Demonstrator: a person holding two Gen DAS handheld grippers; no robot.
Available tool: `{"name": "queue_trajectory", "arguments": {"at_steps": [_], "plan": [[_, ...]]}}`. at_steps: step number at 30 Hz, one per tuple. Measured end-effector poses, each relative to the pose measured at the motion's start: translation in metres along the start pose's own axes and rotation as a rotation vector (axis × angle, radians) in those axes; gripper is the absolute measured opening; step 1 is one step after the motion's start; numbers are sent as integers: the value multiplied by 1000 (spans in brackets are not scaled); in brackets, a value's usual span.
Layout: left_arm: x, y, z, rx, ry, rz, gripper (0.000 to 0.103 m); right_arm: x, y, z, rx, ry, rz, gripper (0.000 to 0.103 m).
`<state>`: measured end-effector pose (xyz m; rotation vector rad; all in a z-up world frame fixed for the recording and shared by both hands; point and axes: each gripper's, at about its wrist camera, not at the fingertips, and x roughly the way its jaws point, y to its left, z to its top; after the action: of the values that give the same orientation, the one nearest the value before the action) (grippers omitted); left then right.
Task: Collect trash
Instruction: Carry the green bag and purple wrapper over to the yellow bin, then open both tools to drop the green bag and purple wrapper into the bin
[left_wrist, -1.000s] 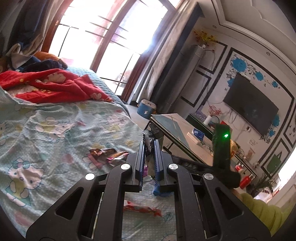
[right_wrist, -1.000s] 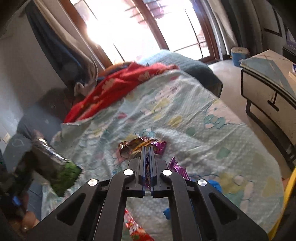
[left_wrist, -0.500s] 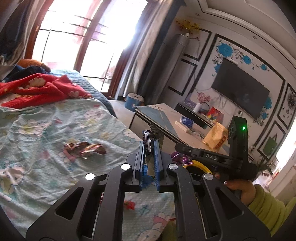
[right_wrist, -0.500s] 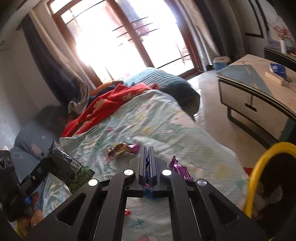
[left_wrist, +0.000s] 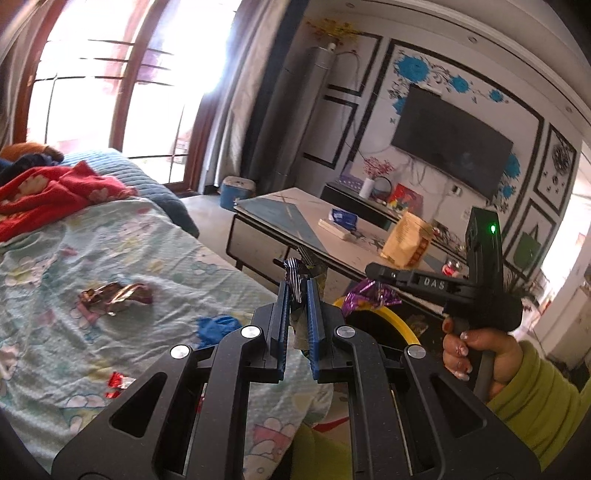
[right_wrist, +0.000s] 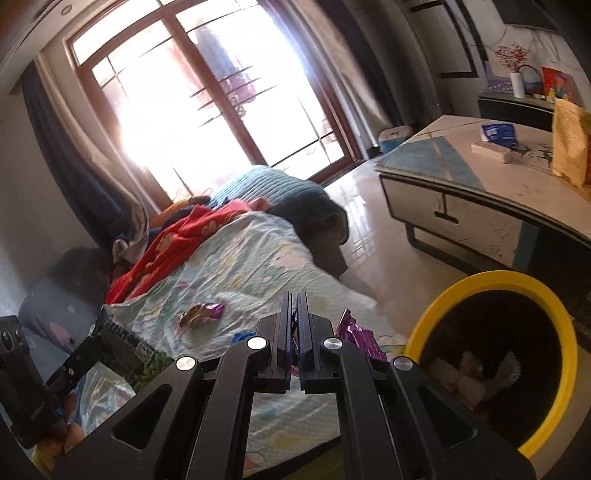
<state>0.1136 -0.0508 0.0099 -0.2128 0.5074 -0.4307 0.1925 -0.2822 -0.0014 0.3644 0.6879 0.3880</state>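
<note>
Sunlight from the big window washes the upper left of both views, and below it the bed (right_wrist: 236, 266) with its pale cartoon sheet carries the litter we are gathering. At lower right of the right wrist view stands the yellow-rimmed bin (right_wrist: 436, 314), with pale scraps already in its dark bottom.

Our right gripper (right_wrist: 294, 321) is clenched on a purple foil wrapper (right_wrist: 356, 334); the foil flares out to the right of the closed jaws, its crinkled edge pointing up, close to the bin's rim. Our left gripper (left_wrist: 298, 295) is clamped on a green snack packet (left_wrist: 303, 273), which stands roughly upright between the blue pads, long axis running along the fingers, striped end uppermost.

We judge the main risk to be a release before either piece is over the opening: the purple wrapper sits at the rim's near side, not above the hole, so letting go now could drop it on the floor. Foil held by one corner could also slip out or catch on the jaw. A crumpled gold wrapper (left_wrist: 114, 297), a blue scrap (left_wrist: 218, 326) and a red one (left_wrist: 116, 380) lie on the sheet, not yet collected.
</note>
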Motion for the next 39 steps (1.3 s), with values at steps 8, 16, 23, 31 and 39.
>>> {"name": "queue_trajectory", "arguments": {"at_steps": [8, 16, 23, 31, 39], "plan": [[25, -26, -8, 39, 54, -56, 5, -20, -31, 0, 43, -28, -52, 3], [66, -62, -18, 97, 129, -122, 5, -34, -66, 1, 111, -51, -101, 3], [102, -84, -29, 127, 191, -167, 5, -42, -102, 0, 181, -59, -131, 3], [134, -108, -47, 156, 266, -223, 5, -44, -136, -6, 255, -47, -144, 3], [169, -119, -68, 153, 350, -247, 5, -39, -167, -14, 333, -30, -143, 3]]}}
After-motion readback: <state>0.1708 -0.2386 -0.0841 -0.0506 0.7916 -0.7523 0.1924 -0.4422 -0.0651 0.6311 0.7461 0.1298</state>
